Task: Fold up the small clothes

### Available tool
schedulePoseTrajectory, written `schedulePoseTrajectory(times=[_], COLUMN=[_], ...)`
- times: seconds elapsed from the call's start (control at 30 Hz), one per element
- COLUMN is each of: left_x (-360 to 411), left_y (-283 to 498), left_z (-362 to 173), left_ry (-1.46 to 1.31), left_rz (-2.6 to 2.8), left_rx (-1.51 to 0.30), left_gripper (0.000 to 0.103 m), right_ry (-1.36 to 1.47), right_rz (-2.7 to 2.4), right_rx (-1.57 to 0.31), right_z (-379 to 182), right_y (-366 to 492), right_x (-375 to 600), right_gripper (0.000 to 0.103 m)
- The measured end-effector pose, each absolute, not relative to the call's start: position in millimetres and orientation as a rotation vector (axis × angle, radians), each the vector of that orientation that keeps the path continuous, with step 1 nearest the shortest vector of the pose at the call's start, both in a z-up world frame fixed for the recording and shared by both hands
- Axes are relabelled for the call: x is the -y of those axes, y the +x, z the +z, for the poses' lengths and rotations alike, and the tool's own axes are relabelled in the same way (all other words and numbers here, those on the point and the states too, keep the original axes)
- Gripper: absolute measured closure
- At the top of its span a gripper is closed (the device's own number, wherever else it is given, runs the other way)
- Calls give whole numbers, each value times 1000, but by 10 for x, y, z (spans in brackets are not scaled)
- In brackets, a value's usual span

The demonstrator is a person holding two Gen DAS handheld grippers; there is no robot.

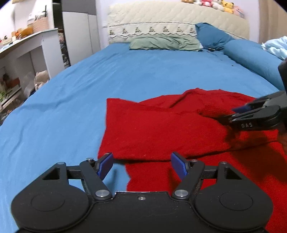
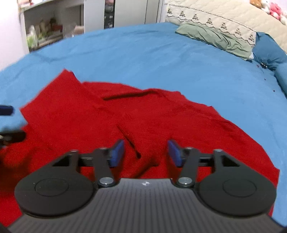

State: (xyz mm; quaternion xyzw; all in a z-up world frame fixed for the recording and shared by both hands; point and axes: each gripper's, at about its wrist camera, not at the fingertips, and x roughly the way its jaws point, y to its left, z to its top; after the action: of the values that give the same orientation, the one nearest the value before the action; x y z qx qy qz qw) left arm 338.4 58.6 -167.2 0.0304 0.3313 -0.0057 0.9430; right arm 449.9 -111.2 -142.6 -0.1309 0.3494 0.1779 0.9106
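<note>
A red knit garment (image 1: 161, 125) lies spread on the blue bed sheet (image 1: 71, 100), with a folded layer across its upper part. My left gripper (image 1: 141, 165) is open and empty, hovering over the garment's near left edge. My right gripper (image 2: 145, 152) is open and empty, low over the middle of the garment (image 2: 125, 118). The right gripper also shows in the left wrist view (image 1: 233, 113) at the right, above the garment. A part of the left gripper shows at the left edge of the right wrist view (image 2: 7, 123).
A green pillow (image 1: 165, 43) and a dark blue pillow (image 1: 211, 35) lie at the head of the bed by a cream quilted headboard (image 1: 179, 18). White shelves (image 1: 26, 59) stand left of the bed. Plush toys (image 1: 215, 5) sit on the headboard.
</note>
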Motion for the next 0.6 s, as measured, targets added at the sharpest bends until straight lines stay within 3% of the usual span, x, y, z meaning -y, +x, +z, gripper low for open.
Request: schedulePoseTrajectory(times=[0.03, 0.27, 0.37, 0.4, 0.43, 0.6], left_x=[-600, -646, -651, -661, -671, -744], left_y=[3384, 3366, 3387, 3386, 3392, 3394], left_z=[-1673, -1751, -1798, -1810, -1816, -1860], left_ry=[61, 44, 44, 44, 42, 57], left_rz=[-8, 15, 32, 37, 40, 54], left_rx=[-672, -671, -675, -676, -678, -684], left_gripper=[27, 27, 27, 27, 27, 27], right_ry=[-272, 104, 163, 180, 202, 257], right_rz=[362, 194, 128, 109, 89, 104], right_rx=[-727, -628, -649, -669, -684, -657], right_z=[-1461, -1245, -1400, -1477, -1541, -1576], right_y=[4513, 4053, 3870, 3831, 3788, 3712], right_x=[1121, 1925, 2160, 2222, 2287, 2422], right_gripper=[76, 76, 58, 38, 29, 27])
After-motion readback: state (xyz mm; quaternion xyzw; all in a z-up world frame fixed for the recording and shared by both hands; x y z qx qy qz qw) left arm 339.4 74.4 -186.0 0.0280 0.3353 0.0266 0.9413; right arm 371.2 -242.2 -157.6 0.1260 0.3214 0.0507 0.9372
